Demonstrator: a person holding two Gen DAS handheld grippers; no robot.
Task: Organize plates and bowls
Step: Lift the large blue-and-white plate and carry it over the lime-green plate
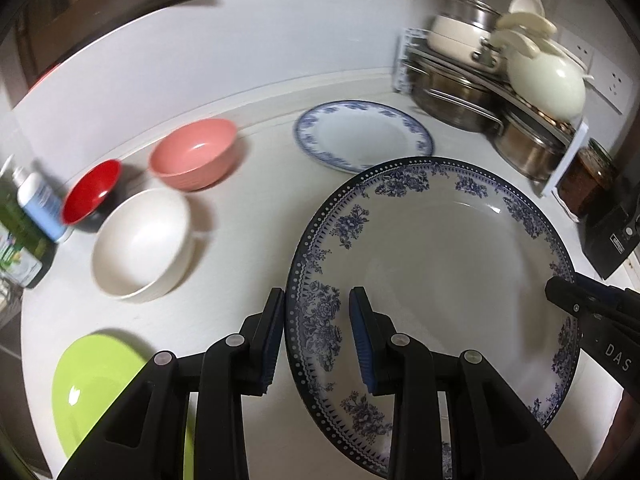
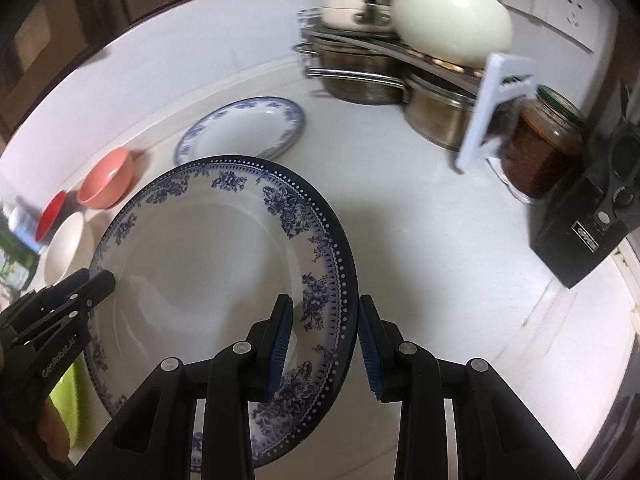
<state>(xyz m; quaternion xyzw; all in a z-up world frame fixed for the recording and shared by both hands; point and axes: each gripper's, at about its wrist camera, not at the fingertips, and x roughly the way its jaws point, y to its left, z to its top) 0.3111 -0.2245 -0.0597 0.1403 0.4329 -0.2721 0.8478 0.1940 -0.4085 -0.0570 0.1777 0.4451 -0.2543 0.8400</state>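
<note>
A large white plate (image 1: 440, 248) with a dark blue floral rim hangs tilted above the counter, carried from both sides. My left gripper (image 1: 316, 308) is shut on its left rim, one pad under the edge and one over it. On the opposite rim my right gripper (image 2: 326, 312) is shut the same way around the large plate (image 2: 200, 248). A smaller blue-patterned plate (image 1: 362, 134) lies flat at the back of the counter. A pink bowl (image 1: 194, 152), a red bowl (image 1: 92, 192) and a white bowl (image 1: 140, 240) stand to the left. A green plate (image 1: 92, 392) lies at the near left.
A metal rack (image 1: 480, 92) with steel pots and a cream pot fills the back right corner. Beside it are a brown jar (image 2: 544, 148) and a black appliance (image 2: 592, 216). A bottle (image 1: 36, 200) and a green carton stand at the far left edge.
</note>
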